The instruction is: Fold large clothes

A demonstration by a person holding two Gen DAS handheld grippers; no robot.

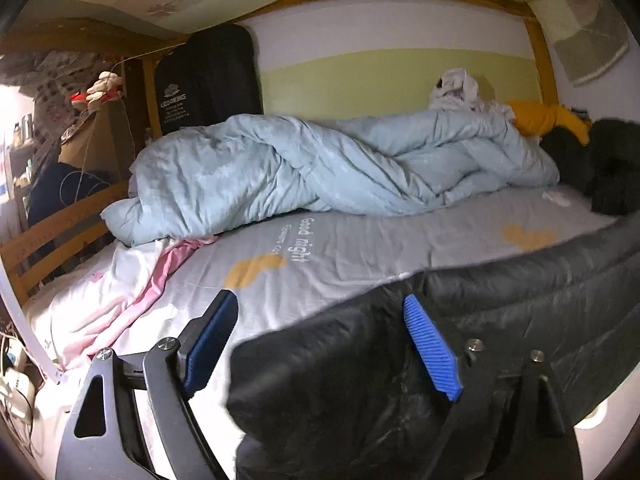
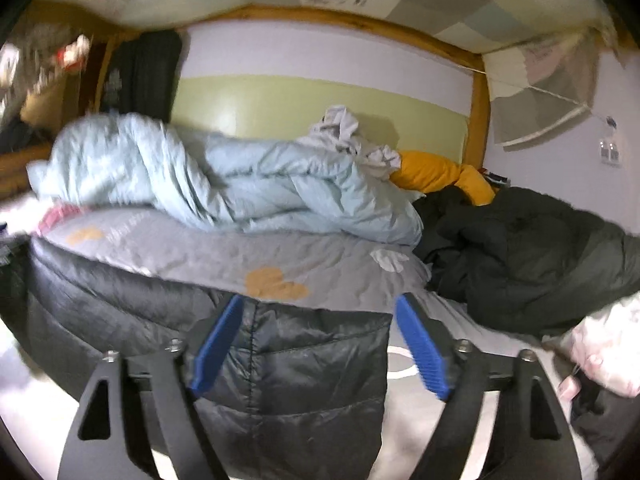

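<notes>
The black quilted puffer jacket (image 1: 460,344) lies along the near edge of the bed with the grey printed sheet (image 1: 360,248), its shiny padded body draped partly over that edge. Both tools stand with jaws wide apart. The left hand-held gripper (image 1: 332,344) has one end of the jacket between its blue ribbed pads (image 1: 430,348); the right-side pad lies against the fabric, the other stands clear over the sheet, so nothing is clamped. The right hand-held gripper (image 2: 320,344) straddles a stitched seam at the jacket's other end, and its pads seem to be off the cloth, though blur makes that uncertain.

To do this step well, take a fresh hold before lifting: close each pair of pads on a full pinch of the padded shell, preferably at a seam or hem where the slippery nylon is least likely to slide out. Grip both ends at matching points so the fold line runs straight, then carry the near edge onto the sheet towards the crumpled pale blue duvet (image 1: 320,168), stopping short of it. The jacket looks puffy and springy, so I expect it to resist a crease and need pressing flat. Keep clear of the second dark green padded coat (image 2: 520,248), heaped beyond the jacket's right end.
</notes>
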